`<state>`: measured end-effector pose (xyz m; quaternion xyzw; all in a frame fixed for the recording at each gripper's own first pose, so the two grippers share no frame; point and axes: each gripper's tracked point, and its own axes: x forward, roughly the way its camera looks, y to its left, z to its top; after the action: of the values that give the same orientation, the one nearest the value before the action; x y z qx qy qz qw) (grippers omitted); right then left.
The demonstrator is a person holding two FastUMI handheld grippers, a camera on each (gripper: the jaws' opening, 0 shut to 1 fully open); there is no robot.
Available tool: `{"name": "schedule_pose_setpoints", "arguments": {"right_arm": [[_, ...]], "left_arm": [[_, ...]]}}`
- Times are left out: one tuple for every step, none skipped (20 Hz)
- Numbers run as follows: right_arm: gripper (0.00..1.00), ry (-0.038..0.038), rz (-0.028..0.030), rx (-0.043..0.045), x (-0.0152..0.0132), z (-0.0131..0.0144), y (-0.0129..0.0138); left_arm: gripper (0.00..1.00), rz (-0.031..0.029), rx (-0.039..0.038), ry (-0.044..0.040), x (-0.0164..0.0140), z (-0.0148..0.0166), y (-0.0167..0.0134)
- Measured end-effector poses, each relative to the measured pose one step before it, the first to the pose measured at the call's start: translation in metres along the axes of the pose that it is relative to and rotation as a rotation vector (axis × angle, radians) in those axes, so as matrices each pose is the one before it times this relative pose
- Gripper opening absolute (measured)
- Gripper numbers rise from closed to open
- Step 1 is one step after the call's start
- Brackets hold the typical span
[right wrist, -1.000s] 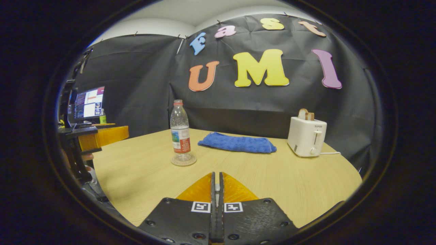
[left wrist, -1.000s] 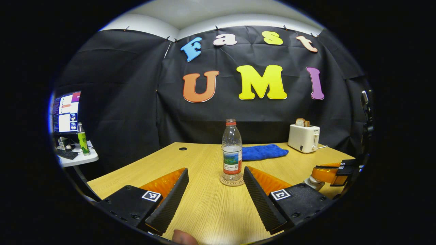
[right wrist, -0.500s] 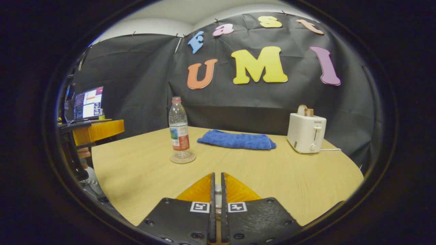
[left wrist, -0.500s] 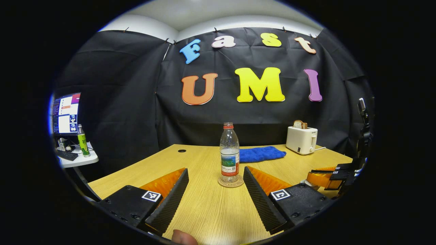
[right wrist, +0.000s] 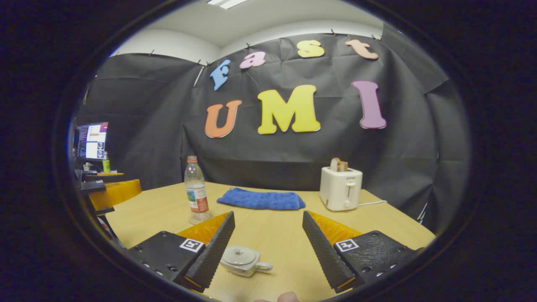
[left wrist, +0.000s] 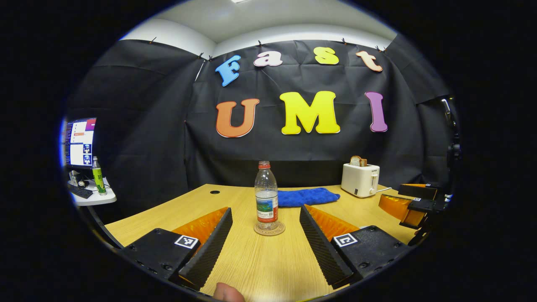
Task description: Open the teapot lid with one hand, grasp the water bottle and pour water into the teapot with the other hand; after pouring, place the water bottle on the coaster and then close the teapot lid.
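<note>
On the desk, left gripper view, at twelve o'clock from the left tongs: one water bottle, upright, long axis vertical, red cap on top, standing on a round coaster. Its label is too small to read. Left tongs spread wide, holding nothing.

Right gripper view: right tongs also spread wide, empty. Between their fingers, low on the desk: one pale teapot, lid on, handle pointing to three o'clock. Toward two o'clock: white toaster, brand mark illegible, bread in slot. Blue towel lies flat at twelve o'clock, beside the bottle.
</note>
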<state>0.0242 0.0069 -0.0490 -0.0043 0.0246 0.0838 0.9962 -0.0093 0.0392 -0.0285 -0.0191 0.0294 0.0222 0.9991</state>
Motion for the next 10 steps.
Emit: {"name": "schedule_pose_setpoints", "arguments": {"right_arm": [[0.96,-0.01566,-0.03187,-0.00622,-0.00832,0.00913,-0.00901],[0.96,-0.01672,-0.02671,-0.00367,-0.00936,0.00974,-0.00781],[0.97,-0.00992,-0.02618,-0.00689,-0.01064,0.00673,-0.00715],[0.98,-0.01246,-0.02131,-0.00380,-0.01001,0.00690,-0.00684],[0.97,-0.00846,-0.01828,-0.00334,-0.00947,0.00604,-0.00434],[0.98,-0.00595,-0.01197,-0.00080,-0.00970,0.00425,-0.00431],[0.97,-0.00595,-0.01284,0.00212,-0.00920,0.00383,-0.00364],[0.97,-0.00564,-0.01206,0.00386,-0.00808,0.00322,-0.00317],[0.98,-0.00764,-0.01080,0.00373,-0.00626,0.00293,-0.00346],[0.98,-0.00368,-0.01179,-0.00088,-0.00559,0.00248,-0.00263]], "left_arm": [[1.00,-0.01058,-0.00372,-0.01218,-0.00307,0.00454,-0.00696],[1.00,-0.01204,-0.00676,-0.01240,-0.00382,0.00529,-0.00638],[1.00,-0.01391,-0.00846,-0.00931,-0.00332,0.00313,-0.00637],[1.00,-0.01187,-0.00496,-0.00902,-0.00416,0.00382,-0.00615],[1.00,-0.00714,0.00220,-0.00891,-0.00512,0.00270,-0.00332],[1.00,-0.00553,0.00634,-0.00650,-0.00366,0.00301,-0.00201],[1.00,-0.00296,0.00879,-0.00249,-0.00422,0.00215,-0.00141],[1.00,0.00052,0.00416,-0.00514,-0.00600,0.00162,-0.00135],[1.00,-0.00431,0.00410,-0.00679,-0.00592,0.00156,-0.00157],[1.00,0.00249,0.00590,0.00217,-0.00490,-0.00171,0.00089]]}}
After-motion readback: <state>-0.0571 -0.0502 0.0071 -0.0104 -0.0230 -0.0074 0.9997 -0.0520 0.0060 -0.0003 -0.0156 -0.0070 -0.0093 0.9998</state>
